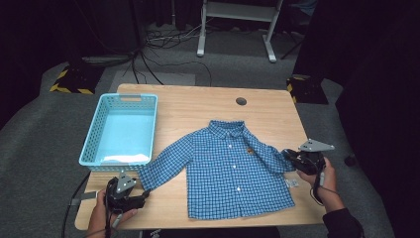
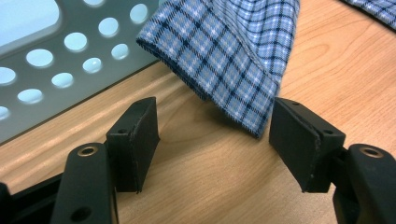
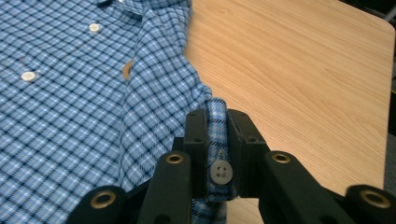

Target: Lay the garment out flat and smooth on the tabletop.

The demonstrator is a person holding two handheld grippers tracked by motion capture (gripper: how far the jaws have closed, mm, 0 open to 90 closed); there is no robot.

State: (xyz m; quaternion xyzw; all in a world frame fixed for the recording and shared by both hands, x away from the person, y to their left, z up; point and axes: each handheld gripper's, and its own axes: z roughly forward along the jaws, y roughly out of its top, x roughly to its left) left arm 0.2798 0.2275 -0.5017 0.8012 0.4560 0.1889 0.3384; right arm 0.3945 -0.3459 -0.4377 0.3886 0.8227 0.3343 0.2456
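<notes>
1. High view: a blue checked shirt (image 1: 233, 171) lies face up and spread flat on the bench (image 1: 198, 106), its collar toward the far edge and its hem near the near edge, a little right of the middle.
2. A light blue basket (image 1: 94, 134) with a perforated wall stands at the bench's left side, reaching toward the far left corner.
3. The shirt's left sleeve (image 1: 161, 168) stretches out toward the near left corner, with its cuff just beside the basket's near wall.
4. The left tongs (image 1: 130, 194) rest near the near left corner, held in a hand (image 1: 106, 213).
5. Left gripper view: the left tongs (image 2: 212, 140) stand wide open, their pads low over the wood, and the cuff (image 2: 233, 79) lies just ahead of the gap; no pad presses on it.
6. The right tongs (image 1: 289, 157) sit near the bench's right edge at the end of the shirt's right sleeve (image 1: 265, 153).
7. Right gripper view: the right tongs (image 3: 217, 130) are closed narrow on that sleeve's cuff (image 3: 215, 140), the fabric pinched upright between the pads, with a grey button (image 3: 221, 173) showing just below them.
</notes>
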